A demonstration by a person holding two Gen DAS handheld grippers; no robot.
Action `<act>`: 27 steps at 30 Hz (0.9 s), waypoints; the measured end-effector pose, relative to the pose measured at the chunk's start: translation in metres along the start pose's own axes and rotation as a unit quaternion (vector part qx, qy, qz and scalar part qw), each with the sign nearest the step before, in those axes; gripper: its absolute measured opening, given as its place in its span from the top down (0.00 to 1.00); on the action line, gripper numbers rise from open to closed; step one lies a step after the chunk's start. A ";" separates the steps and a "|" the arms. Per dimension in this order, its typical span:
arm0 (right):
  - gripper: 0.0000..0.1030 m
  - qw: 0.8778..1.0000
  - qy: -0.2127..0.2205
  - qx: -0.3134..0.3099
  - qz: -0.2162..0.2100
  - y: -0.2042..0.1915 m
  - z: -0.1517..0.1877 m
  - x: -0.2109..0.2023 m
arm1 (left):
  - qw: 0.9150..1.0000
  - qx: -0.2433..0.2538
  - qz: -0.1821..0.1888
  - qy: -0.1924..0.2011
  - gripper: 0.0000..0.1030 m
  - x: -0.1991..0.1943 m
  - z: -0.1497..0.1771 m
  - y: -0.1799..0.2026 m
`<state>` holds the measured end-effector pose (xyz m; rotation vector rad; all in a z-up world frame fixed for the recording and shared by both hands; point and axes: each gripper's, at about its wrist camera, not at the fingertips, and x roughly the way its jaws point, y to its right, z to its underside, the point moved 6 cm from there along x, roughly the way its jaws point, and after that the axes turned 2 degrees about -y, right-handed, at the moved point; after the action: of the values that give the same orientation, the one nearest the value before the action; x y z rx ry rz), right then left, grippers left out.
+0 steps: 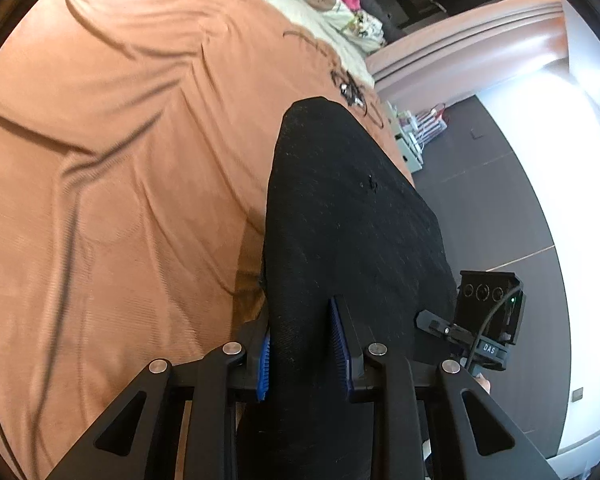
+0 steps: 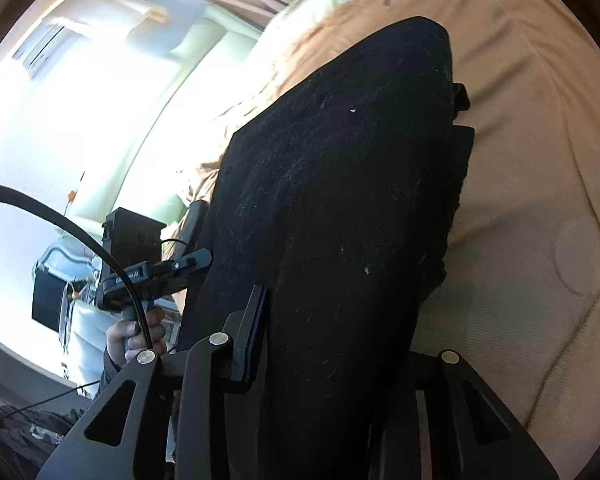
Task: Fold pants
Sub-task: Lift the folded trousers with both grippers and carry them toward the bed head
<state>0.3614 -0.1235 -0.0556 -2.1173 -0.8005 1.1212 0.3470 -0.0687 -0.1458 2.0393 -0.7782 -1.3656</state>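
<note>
Left tool (image 1: pixel 303 350): both blue pads (image 1: pixel 337 330) pressed against a fold of the black pants (image 1: pixel 340 200), clenched on the cloth. Right tool (image 2: pixel 320 332): its one visible finger (image 2: pixel 252 328) lies flat against the same garment, which fills and hides the rest of the gap; cloth gripped. The pants run from both tools outward in a long dark strip over the orange bedspread (image 1: pixel 120 140), near the bed's side edge, beside the dark floor (image 1: pixel 492 208). A hand (image 2: pixel 134 338) holds the left tool's handle. Pale bedding (image 1: pixel 324 4) lies at the bed's far end.
</note>
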 end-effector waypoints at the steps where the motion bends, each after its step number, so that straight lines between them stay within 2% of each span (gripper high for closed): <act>1: 0.73 1.000 0.000 -0.005 -0.001 -0.005 -0.001 0.003 | 1.000 0.001 -0.001 0.006 0.73 -0.008 0.000 0.000; 9: 0.73 0.999 0.004 -0.043 -0.009 -0.036 -0.008 0.022 | 0.998 0.009 -0.014 0.052 0.73 -0.071 -0.003 -0.002; 15: 0.73 0.997 0.007 -0.069 -0.015 -0.043 -0.010 0.022 | 0.996 0.009 -0.020 0.085 0.73 -0.110 -0.005 -0.004; 27: 0.73 0.994 -0.005 -0.105 -0.022 -0.058 -0.011 0.052 | 0.990 -0.005 -0.028 0.138 0.73 -0.188 -0.001 -0.044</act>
<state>0.3813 -0.0503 -0.0333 -2.2544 -1.0015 1.0650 0.2960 0.0974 -0.0623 2.1958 -0.5964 -1.0810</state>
